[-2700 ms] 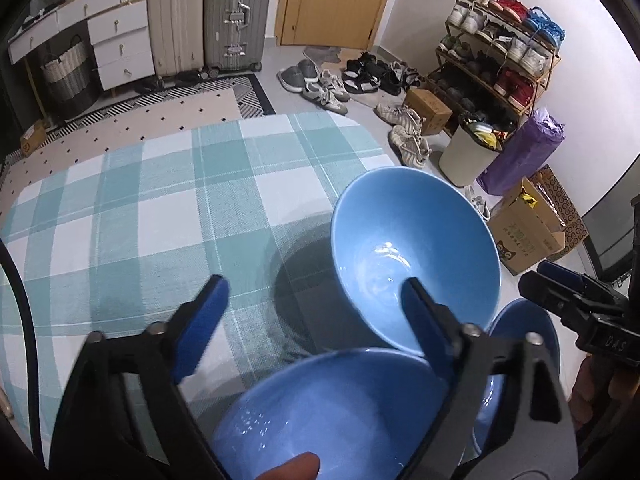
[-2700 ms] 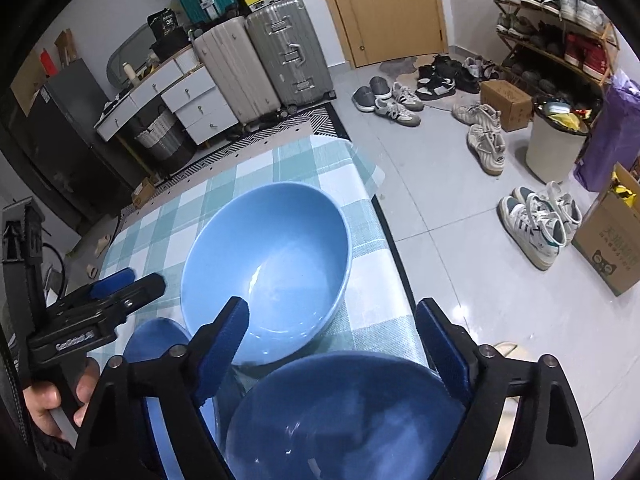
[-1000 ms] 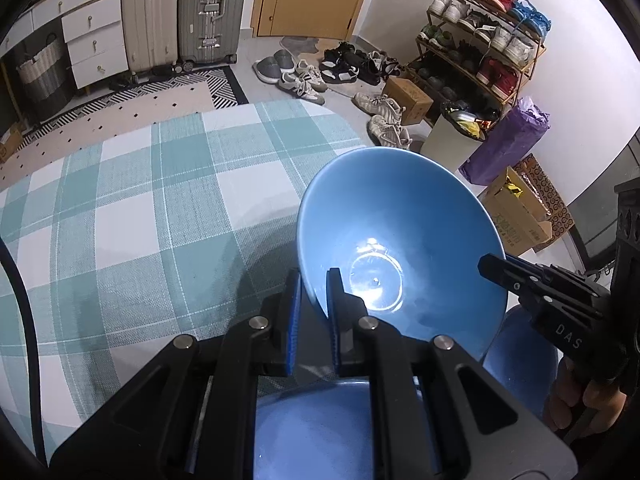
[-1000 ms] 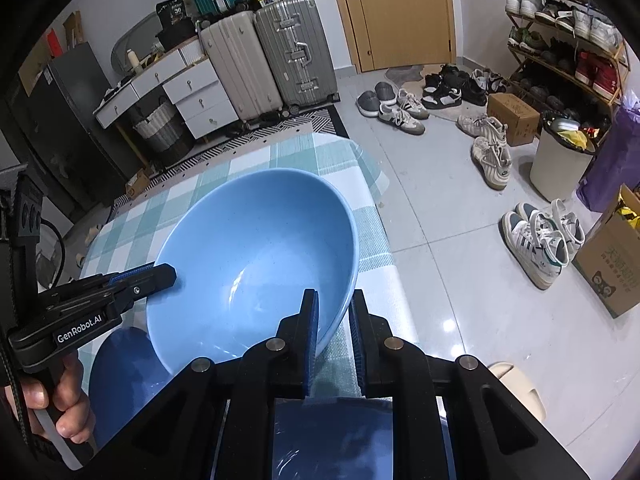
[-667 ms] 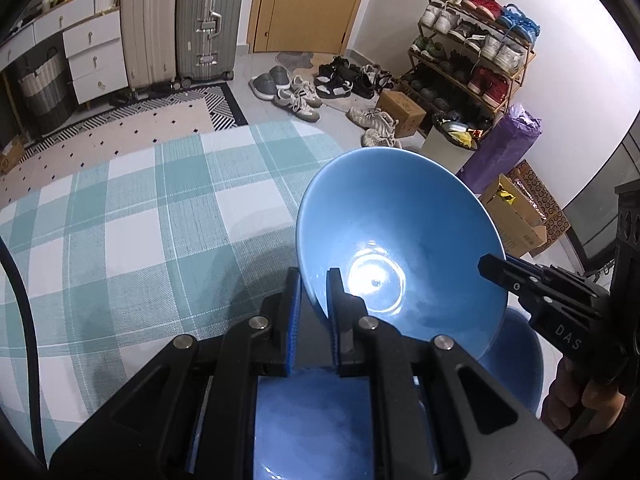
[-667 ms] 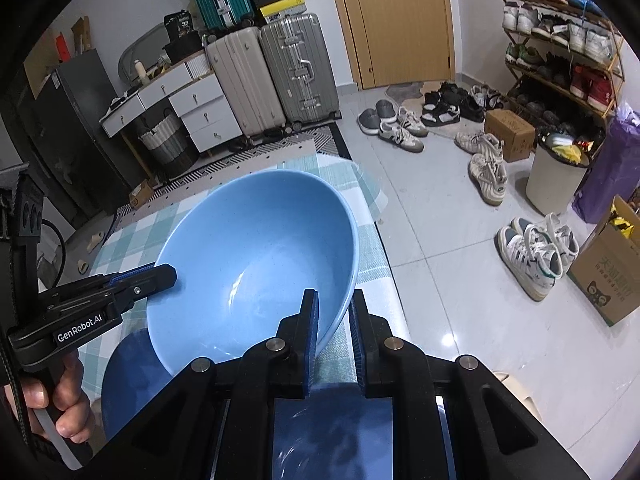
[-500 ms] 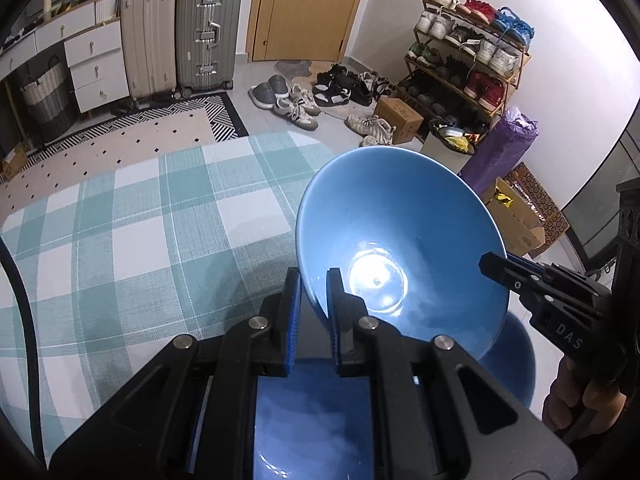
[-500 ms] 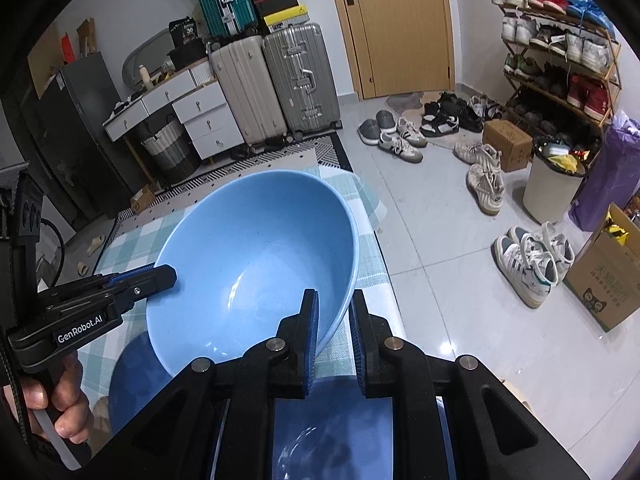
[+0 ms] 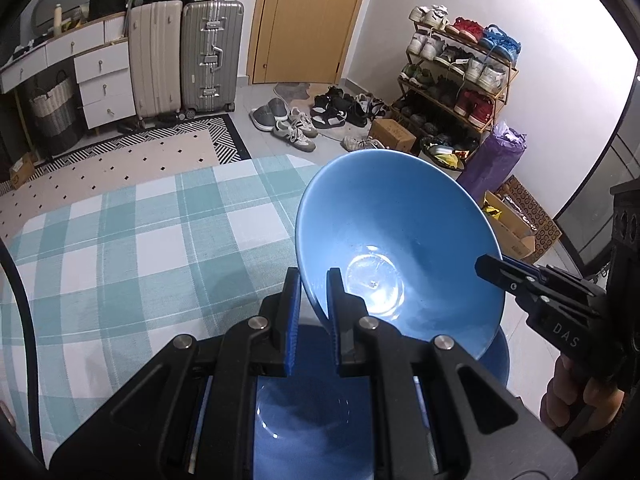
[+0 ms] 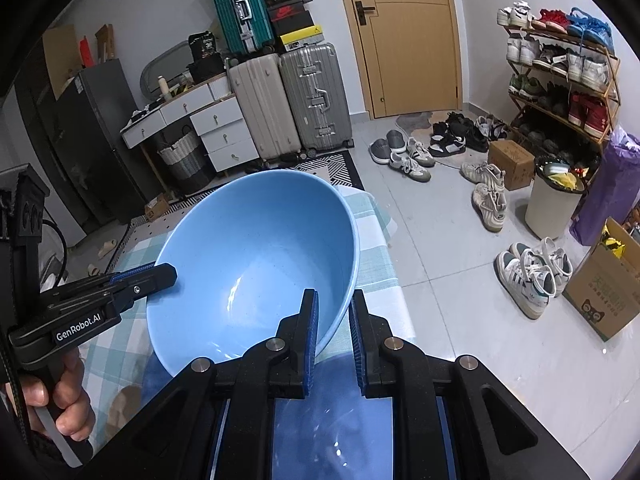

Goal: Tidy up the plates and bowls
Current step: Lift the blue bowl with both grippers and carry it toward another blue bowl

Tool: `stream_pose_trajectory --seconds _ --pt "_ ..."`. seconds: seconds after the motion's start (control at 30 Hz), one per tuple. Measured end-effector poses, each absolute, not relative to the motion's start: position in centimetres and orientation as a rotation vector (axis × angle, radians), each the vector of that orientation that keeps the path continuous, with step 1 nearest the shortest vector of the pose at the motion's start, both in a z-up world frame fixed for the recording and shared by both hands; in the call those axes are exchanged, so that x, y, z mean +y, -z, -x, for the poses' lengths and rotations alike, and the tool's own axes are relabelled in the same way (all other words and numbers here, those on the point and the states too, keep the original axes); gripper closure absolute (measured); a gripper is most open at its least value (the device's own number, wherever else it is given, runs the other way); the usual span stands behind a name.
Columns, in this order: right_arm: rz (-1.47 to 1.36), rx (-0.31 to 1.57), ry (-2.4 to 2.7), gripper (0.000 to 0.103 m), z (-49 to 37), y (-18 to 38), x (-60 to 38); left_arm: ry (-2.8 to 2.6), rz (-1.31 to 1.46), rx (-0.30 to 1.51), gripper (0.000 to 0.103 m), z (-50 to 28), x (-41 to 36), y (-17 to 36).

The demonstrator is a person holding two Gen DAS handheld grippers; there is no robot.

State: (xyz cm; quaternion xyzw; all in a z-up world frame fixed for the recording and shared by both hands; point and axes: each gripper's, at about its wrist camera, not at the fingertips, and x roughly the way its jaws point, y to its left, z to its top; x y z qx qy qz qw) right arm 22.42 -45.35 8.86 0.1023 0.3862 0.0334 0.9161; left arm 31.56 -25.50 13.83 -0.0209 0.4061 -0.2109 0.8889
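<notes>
A large light-blue bowl (image 9: 396,236) is held in the air, tilted, over the right end of the table. My left gripper (image 9: 312,280) is shut on its near left rim. My right gripper (image 10: 334,304) is shut on its opposite rim; the bowl also shows in the right wrist view (image 10: 256,264). The right gripper appears in the left wrist view (image 9: 532,284), and the left gripper in the right wrist view (image 10: 120,284). Below the lifted bowl lies a darker blue dish (image 9: 320,400), partly hidden by the grippers; it also shows in the right wrist view (image 10: 332,432).
The table has a teal and white checked cloth (image 9: 120,256). Its right edge (image 10: 392,272) drops to a tiled floor with scattered shoes (image 10: 528,272), a white bin (image 10: 552,200), a cardboard box (image 10: 604,292) and a shoe rack (image 9: 456,80). Suitcases (image 9: 208,52) stand at the back.
Both grippers closed on opposite rims of the light-blue bowl and lifted it off the table. It has kept rising, and the darker dish beneath has come into view.
</notes>
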Motion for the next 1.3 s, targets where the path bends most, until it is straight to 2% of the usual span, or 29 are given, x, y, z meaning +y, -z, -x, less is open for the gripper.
stream_pose_trajectory --seconds 0.33,0.73,1.3 --pt "-0.202 0.782 -0.116 0.087 -19.9 -10.2 -42.9 0.404 0.032 0.808 0.093 -26.0 -23.1 -16.8" --pt "-0.196 0.785 -0.167 0.087 -18.2 -10.2 -40.8 0.38 0.068 0.804 0.093 -21.5 -19.7 -17.8" --pt "-0.155 0.815 -0.223 0.087 -16.9 -8.1 -38.0 0.334 0.078 0.845 0.093 -18.5 -16.9 -14.6"
